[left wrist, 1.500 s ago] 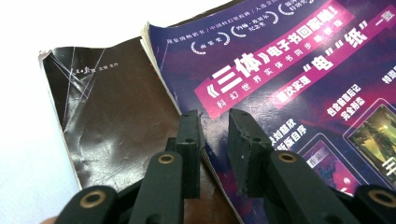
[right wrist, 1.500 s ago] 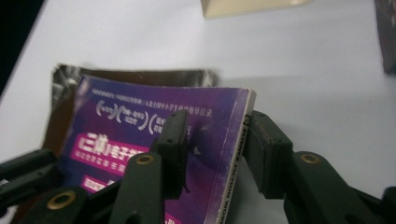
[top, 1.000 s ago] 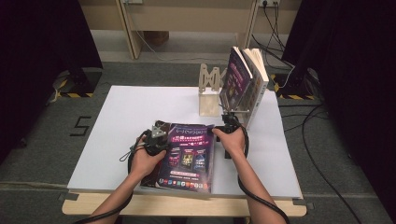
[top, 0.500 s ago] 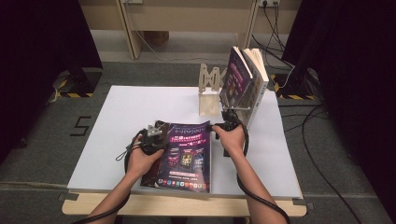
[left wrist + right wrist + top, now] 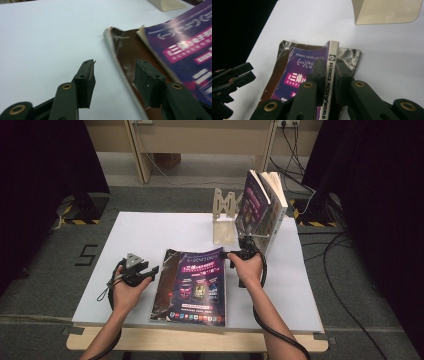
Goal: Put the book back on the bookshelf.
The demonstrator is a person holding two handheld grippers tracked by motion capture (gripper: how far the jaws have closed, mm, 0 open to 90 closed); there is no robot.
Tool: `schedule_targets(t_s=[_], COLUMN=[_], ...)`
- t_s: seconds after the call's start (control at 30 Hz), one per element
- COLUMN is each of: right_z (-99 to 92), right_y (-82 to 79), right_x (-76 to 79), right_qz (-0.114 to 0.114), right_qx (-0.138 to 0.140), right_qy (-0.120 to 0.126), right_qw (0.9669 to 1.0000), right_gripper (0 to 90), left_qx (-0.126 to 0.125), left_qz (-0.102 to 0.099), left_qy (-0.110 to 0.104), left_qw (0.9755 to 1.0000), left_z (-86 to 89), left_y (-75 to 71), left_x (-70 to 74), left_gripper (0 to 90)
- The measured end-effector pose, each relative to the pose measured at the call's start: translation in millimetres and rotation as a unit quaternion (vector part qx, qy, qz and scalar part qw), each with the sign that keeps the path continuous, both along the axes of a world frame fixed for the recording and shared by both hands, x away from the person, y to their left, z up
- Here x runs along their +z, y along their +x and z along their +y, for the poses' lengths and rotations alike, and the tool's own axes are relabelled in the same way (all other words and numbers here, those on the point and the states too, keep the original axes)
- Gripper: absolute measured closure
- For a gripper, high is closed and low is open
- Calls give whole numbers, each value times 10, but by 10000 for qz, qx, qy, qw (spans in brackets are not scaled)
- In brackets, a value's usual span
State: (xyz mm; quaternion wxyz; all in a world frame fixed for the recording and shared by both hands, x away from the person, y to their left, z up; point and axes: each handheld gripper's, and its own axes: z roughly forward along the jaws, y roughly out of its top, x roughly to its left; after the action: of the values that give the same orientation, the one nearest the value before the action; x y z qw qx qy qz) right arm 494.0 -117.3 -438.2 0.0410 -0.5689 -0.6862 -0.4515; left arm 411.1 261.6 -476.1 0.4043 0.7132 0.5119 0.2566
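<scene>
Bare forearms, black hand-held grippers

Each gripper [image 5: 141,270] is showing black jaws with brass-coloured rivets and ribbed pads [image 5: 86,77]; black cables [image 5: 280,335] are trailing, and a grey three-cornered plate [image 5: 133,260] is topping the left one.

1. The magazine [image 5: 197,285] lies flat on the white tabletop [image 5: 150,232], near its front edge, with the cover facing up.
2. Its cover is purple with pink and white lettering and a row of small pictures along the bottom.
3. A glossy brown flap [image 5: 127,53] sticks out from under its left side, torn at the top corner.
4. Its white spine [image 5: 330,75] reads "SCIENCE FICTION WORLD" in black.
5. The spine edge is pinched at the far right corner and lifted slightly off the tabletop.
</scene>
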Motion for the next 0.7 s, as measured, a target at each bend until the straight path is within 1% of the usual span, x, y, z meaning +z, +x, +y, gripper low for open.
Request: schedule_targets(t_s=[0.07, 0.2, 0.27, 0.37, 0.43, 0.5, 0.57, 0.63, 0.7], right_z=[4, 4, 7, 13, 19, 25, 31, 35, 38], right_y=[-10, -19, -30, -42, -51, -57, -69, -75, -88], right_x=[19, 37, 49, 64, 77, 88, 109, 127, 154], right_qz=[24, -51, -27, -60, -87, -151, -165, -229, -241], right_qx=[-10, 28, 6, 15, 7, 16, 14, 32, 22], right_qy=[38, 68, 77, 88, 101, 114, 131, 149, 174], right_qw=[10000, 10000, 10000, 9999, 9999, 9998, 9998, 9996, 9996], right_gripper=[820, 821, 822, 823, 823, 825, 827, 829, 831], left_qx=[139, 345, 429, 409, 406, 403, 411, 384, 363], left_qz=[18, -56, -132, -205, -220, -276, -312, -350, -392], left_qy=[-82, -97, -98, -61, -103, -163, -200, -190, -151], left_qw=[9999, 9993, 9989, 9989, 9989, 9987, 9985, 9985, 9985], left_z=[90, 198, 238, 264, 275, 287, 293, 290, 277], left_y=[-28, -72, -91, -110, -120, -134, -141, -147, -153], left_x=[-65, -148, -169, -192, -226, -223, -225, -225, -227], left_gripper=[475, 468, 465, 464, 464, 462, 461, 460, 461])
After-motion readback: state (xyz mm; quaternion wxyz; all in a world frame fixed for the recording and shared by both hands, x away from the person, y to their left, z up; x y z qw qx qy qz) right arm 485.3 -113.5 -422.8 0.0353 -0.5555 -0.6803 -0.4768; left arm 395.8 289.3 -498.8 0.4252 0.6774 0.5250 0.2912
